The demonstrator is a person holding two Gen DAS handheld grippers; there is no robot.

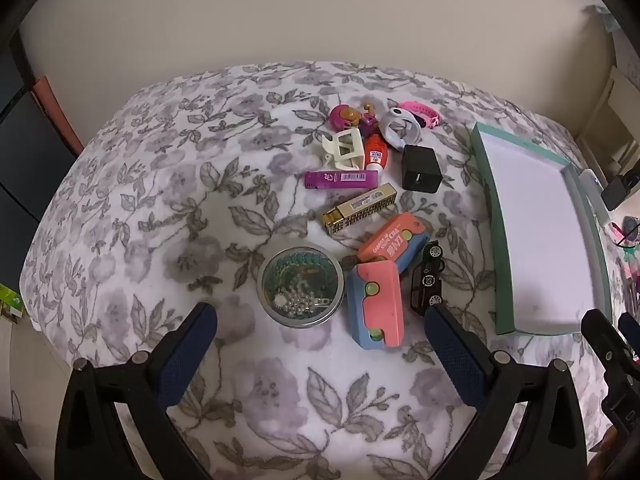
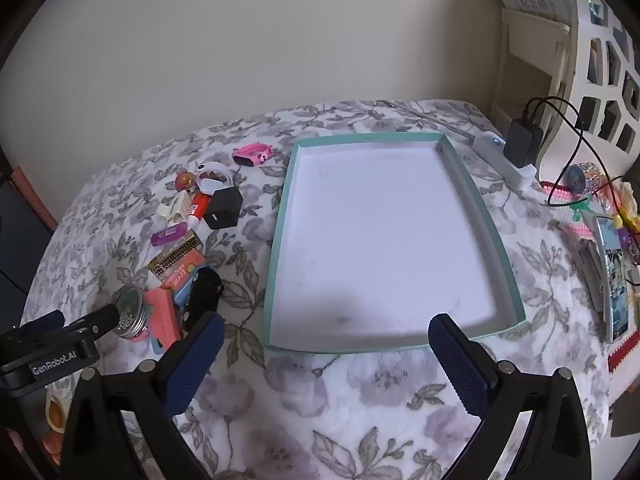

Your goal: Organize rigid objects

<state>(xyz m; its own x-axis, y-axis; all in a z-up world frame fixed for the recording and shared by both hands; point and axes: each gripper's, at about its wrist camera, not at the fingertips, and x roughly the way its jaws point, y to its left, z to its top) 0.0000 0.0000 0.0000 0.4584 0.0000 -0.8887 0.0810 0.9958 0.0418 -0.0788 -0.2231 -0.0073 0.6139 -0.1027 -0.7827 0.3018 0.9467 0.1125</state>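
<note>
Small objects lie in a pile on the floral cloth: a round tin of beads (image 1: 301, 285), a pink-and-blue toy (image 1: 374, 304), a black toy car (image 1: 429, 280), a gold box (image 1: 360, 208), a purple lighter (image 1: 341, 179), a black charger cube (image 1: 421, 169), a white clip (image 1: 344, 148) and a pink watch (image 1: 420, 114). A shallow teal tray (image 2: 496, 240) with a white inside lies to their right, with nothing in it. My left gripper (image 1: 320, 322) is open just in front of the tin and the pink toy. My right gripper (image 2: 326, 330) is open at the tray's near edge.
A white power strip (image 2: 506, 156) with a black plug and cables sits behind the tray. A phone (image 2: 614, 276), a tape roll (image 2: 582, 176) and pink clutter lie along the right edge. The wall stands behind the table. The left gripper shows in the right wrist view (image 2: 64, 328).
</note>
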